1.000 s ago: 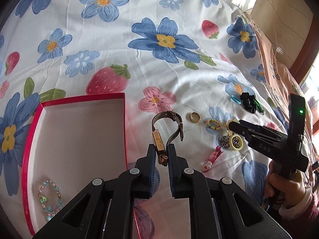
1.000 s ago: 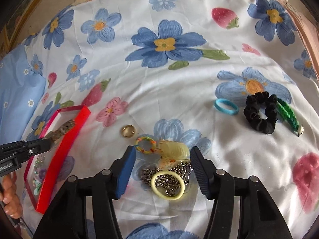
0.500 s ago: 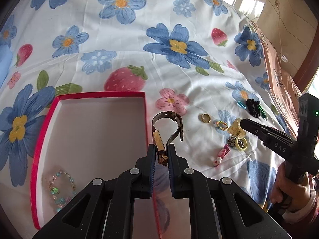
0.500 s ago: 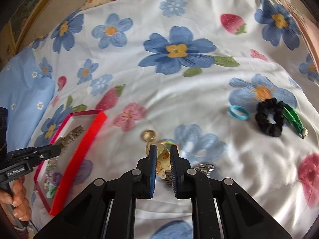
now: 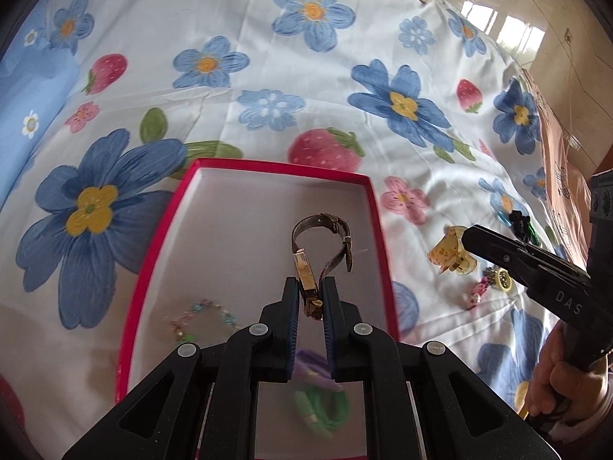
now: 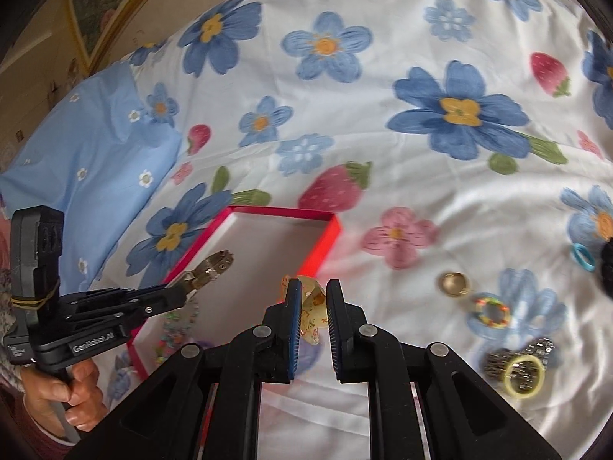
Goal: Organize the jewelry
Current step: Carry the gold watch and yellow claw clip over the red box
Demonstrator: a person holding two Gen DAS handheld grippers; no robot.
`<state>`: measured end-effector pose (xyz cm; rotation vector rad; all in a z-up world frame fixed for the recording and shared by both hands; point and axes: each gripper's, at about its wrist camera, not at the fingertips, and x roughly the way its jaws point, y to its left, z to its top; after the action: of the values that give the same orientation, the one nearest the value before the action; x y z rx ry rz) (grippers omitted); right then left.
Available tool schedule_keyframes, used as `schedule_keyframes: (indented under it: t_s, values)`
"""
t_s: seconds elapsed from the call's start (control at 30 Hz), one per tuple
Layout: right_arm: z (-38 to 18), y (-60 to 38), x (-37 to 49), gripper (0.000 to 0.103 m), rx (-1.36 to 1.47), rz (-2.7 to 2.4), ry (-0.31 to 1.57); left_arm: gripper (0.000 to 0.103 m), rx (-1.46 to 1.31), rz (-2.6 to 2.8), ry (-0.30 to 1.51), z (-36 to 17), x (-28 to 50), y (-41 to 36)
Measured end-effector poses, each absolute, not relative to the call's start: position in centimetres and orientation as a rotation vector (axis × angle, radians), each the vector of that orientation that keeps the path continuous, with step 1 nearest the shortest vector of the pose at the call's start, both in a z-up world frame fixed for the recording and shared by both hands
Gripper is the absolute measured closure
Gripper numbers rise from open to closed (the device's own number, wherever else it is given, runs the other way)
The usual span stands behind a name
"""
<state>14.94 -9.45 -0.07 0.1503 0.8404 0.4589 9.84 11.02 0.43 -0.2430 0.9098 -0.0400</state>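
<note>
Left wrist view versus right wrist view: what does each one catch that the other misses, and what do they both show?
Only the left wrist view shows the green and purple pieces low in the box and the pink charm on the bedspread.

Only the right wrist view shows the gold ring, the multicolored beaded ring and the light blue pillow.

Both show the red box, the beaded bracelet inside it, the left tool shut on the wristwatch above the box, and the right tool shut on the yellow hair claw.
</note>
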Motion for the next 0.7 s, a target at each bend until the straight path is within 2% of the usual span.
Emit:
schedule_keyframes:
  t_s: [0.3, 0.7]
  values:
    - [-1.3, -3.1, 15.9, 0.091, 0.103, 0.553, 0.864, 0.093, -0.256, 0.028, 0.930, -1.0, 10.6, 14.1]
    - [-4.8, -0.2, 19.7, 0.091, 0.054, 0.551, 0.923, 0.093, -0.218, 0.080, 0.997, -4.8, 15.9, 15.4]
